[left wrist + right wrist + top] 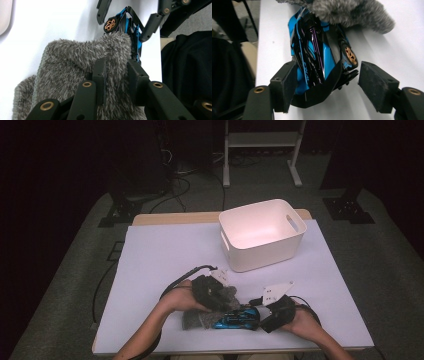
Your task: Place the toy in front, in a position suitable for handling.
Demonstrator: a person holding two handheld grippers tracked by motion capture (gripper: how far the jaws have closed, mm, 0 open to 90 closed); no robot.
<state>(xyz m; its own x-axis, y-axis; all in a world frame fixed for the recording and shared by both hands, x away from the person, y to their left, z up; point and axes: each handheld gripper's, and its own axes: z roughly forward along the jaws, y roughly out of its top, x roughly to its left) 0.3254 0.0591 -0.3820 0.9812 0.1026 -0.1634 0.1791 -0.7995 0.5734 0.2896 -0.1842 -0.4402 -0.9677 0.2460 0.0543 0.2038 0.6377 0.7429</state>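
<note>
At the lower centre of the high view, a fluffy grey cloth (210, 312) is pinched between the nearly closed jaws of the left hand-held gripper (117, 75), while the right hand-held gripper (325, 86) stands open around the tail of a glossy blue and black toy car (314, 52), one pad touching its side, the other clear. The car appears to be in the middle of being wrapped or unwrapped, its front under the pile; next, a firm grip on the hard, slick shell would be needed. Farther up the white desk (160, 250), a smooth, rounded white plastic bin (262, 232) stands empty.
</note>
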